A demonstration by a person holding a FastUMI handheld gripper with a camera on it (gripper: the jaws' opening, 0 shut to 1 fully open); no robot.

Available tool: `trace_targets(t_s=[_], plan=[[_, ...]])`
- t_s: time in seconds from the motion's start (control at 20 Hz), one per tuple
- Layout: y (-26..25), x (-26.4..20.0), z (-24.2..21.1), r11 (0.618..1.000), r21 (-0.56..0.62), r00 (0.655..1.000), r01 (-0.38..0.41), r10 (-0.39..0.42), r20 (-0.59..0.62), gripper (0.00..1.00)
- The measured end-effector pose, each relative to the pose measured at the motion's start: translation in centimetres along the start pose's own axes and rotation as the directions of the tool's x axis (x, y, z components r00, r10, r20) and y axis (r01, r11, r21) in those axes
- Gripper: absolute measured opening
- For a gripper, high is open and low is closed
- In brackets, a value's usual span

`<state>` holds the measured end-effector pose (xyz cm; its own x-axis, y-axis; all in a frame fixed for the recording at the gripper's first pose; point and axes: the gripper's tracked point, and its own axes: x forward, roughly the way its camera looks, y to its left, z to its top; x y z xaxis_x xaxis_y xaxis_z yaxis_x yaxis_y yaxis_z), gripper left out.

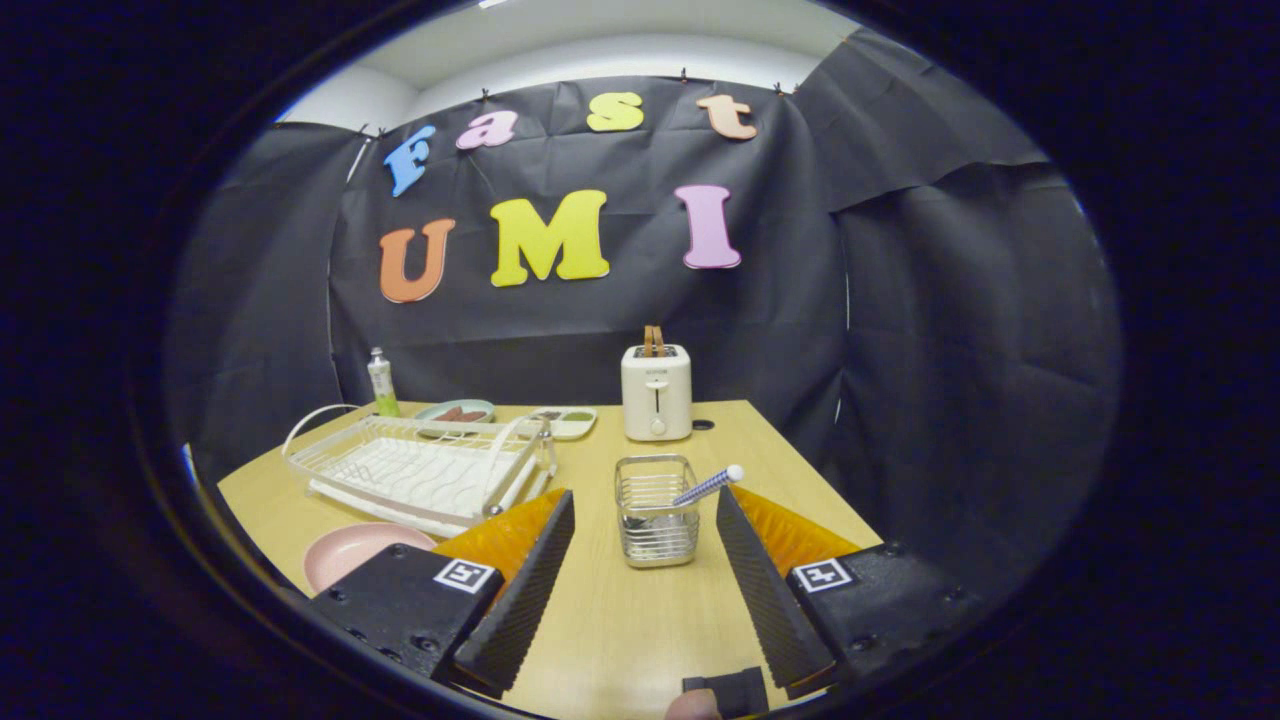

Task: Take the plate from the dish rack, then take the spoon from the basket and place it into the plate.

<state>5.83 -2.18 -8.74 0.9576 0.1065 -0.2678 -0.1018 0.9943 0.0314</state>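
Pale wood is what everything sits on here, one table (620, 620) running out from under the camera in the gripper view. One gripper (645, 570), fingers spread wide with nothing between them, so it's released and empty, lined up like it's getting ready to go for the basket. One wire basket (655, 510) stands just ahead of the fingertips at 12 o'clock, and one spoon (708, 486) leans out of it with its white-tipped handle poking toward 2 o'clock, which I'd guess makes that handle the easy bit to pinch. One pink plate (350, 552) lies flat on the table at about 9 o'clock from the left finger, partly hidden behind it, so to me the plate step looks done and the spoon is what's left. One white dish rack (420, 468) sits beyond the plate at 10 o'clock, and I can't spot any dish in it. Farther back: one white toaster (656, 392) at 12 o'clock beyond the basket with something brown sticking out of the top, two small dishes (456, 411) near the far edge, and one green-and-white tube (381, 384) standing upright at 11 o'clock. Basket looks light, so a clumsy pull on the spoon might tip it.
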Motion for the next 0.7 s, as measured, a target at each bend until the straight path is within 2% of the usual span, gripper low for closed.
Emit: trace_targets(t_s=[0.25,0.5,0.7], plan=[[-2.5,4.0,-1.2,1.0,0.02,1.0,-0.006,0.007,-0.016,0.93],[-3.0,7.5,-1.7,0.995,0.086,0.997,-0.058,0.061,-0.036,0.9],[-2.6,9.5,-1.6,0.987,0.128,0.994,-0.092,0.098,-0.041,0.7]])
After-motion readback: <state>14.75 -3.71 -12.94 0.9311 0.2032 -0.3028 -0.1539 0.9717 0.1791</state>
